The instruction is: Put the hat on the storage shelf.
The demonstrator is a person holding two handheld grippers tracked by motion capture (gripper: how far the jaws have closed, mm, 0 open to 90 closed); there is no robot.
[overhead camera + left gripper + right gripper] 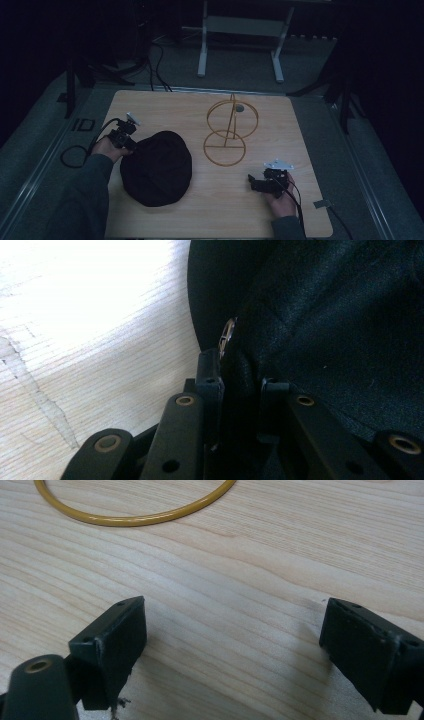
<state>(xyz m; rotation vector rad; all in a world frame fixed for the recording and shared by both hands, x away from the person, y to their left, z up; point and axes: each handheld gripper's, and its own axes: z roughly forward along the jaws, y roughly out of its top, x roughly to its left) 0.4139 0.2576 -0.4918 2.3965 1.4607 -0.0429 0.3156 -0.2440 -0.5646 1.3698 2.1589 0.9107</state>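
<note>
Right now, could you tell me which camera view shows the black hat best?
The high view: the whole black hat lies on the table beside the gold wire stand, with the left tongs at its edge. The left gripper view gives a close-up of its fabric pinched between the jaws. The right gripper view shows wood and the stand's ring.

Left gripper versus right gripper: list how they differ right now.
The left gripper is shut on the edge of the black hat; the right gripper is open with bare wooden table between its jaws. The left gripper sits at the hat's left side; the right gripper rests near the table's right front, below the gold wire stand. Both are black and hand-held.
</note>
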